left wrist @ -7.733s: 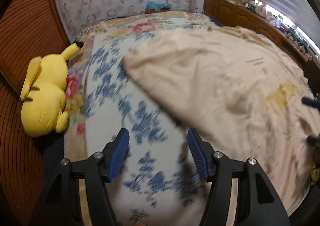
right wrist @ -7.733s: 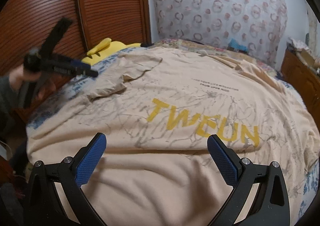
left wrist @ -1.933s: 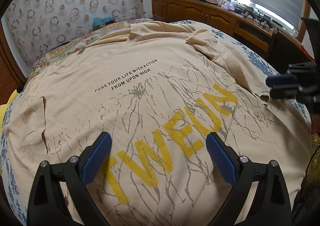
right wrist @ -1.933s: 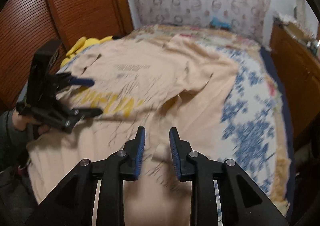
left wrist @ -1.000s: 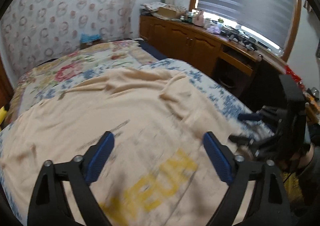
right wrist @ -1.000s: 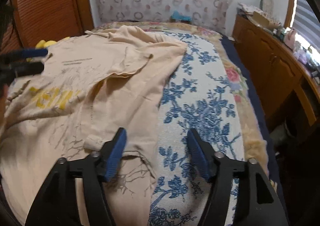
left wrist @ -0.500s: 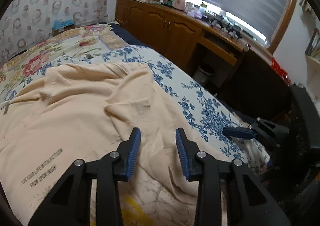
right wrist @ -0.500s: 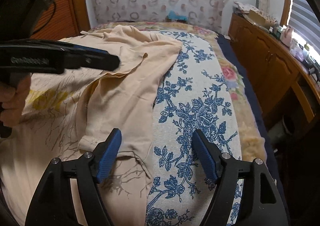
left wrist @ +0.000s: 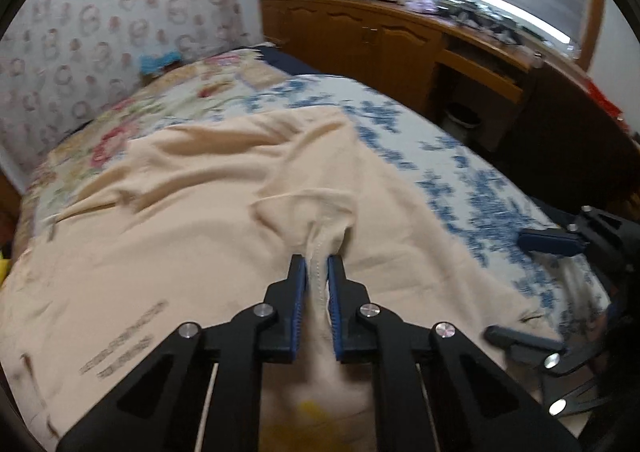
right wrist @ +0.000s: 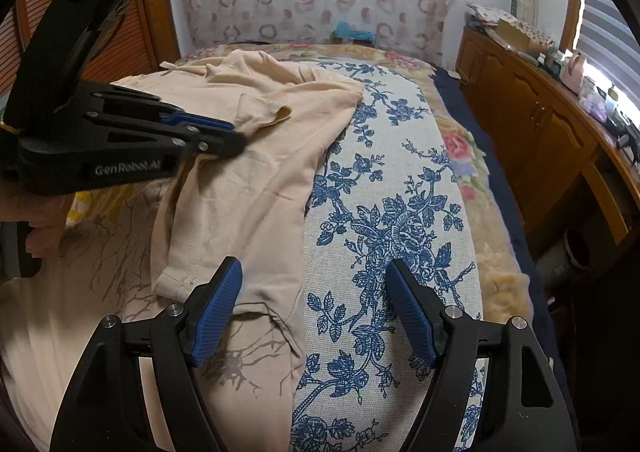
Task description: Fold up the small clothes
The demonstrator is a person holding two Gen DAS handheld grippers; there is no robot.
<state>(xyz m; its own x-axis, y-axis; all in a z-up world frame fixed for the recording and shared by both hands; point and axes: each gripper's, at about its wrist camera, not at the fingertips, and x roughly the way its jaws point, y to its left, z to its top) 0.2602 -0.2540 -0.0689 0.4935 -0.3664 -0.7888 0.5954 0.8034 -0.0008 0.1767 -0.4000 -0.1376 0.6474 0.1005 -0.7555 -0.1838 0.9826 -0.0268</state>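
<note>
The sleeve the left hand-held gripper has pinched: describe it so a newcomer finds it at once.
On the floral bed cover lies a beige T-shirt. Its sleeve on the blue-flowered side is bunched into a stitched ridge. It alone sits clamped in the left hand-held gripper, just closed on it.

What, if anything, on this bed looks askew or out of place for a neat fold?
The beige T-shirt is not flat: its side is already folded over the print, with the sleeve crumpled. The left gripper has just closed on a bunched ridge of that cloth. The right gripper hangs open over the shirt's edge and the blue-flowered bedspread.
</note>
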